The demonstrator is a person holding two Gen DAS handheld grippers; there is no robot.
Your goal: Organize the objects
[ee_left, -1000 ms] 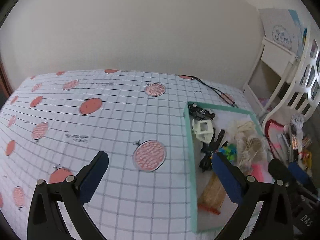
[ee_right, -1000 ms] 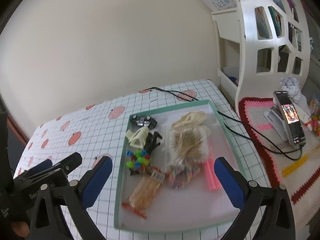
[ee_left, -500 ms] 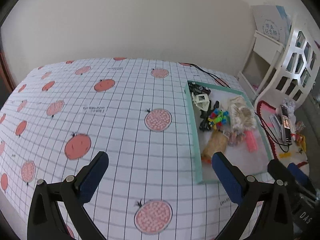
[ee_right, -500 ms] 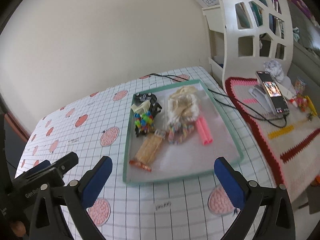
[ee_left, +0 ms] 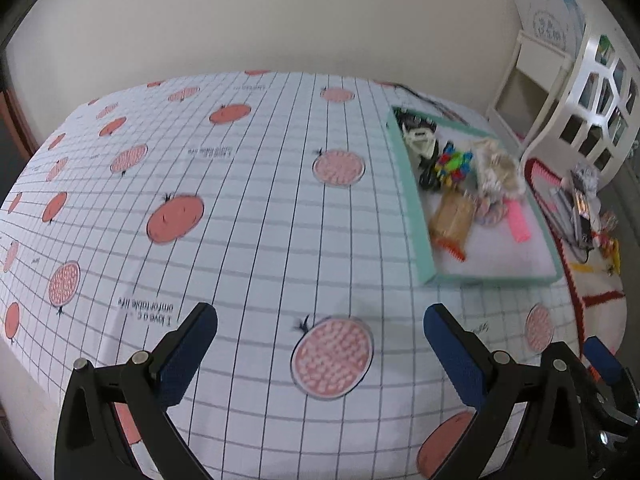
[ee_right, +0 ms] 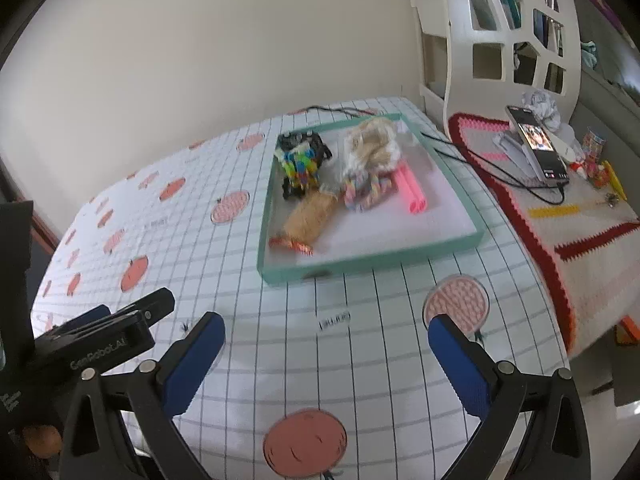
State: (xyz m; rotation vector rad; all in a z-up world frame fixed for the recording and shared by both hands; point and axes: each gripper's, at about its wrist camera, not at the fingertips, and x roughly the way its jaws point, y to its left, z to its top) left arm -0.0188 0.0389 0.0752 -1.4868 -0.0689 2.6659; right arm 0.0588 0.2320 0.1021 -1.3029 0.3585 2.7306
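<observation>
Here both grippers, left and right, gape wide and empty; tray sits upper centre.

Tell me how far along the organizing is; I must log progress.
Done: apparently nothing; every item sits heaped in the green tray. In hand: nothing; left gripper and right gripper are open and empty above the tablecloth. Left: all sorting.

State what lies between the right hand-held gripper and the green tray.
Only bare checked tablecloth, seen in the right wrist view, separates the right hand-held gripper from the green tray.
</observation>
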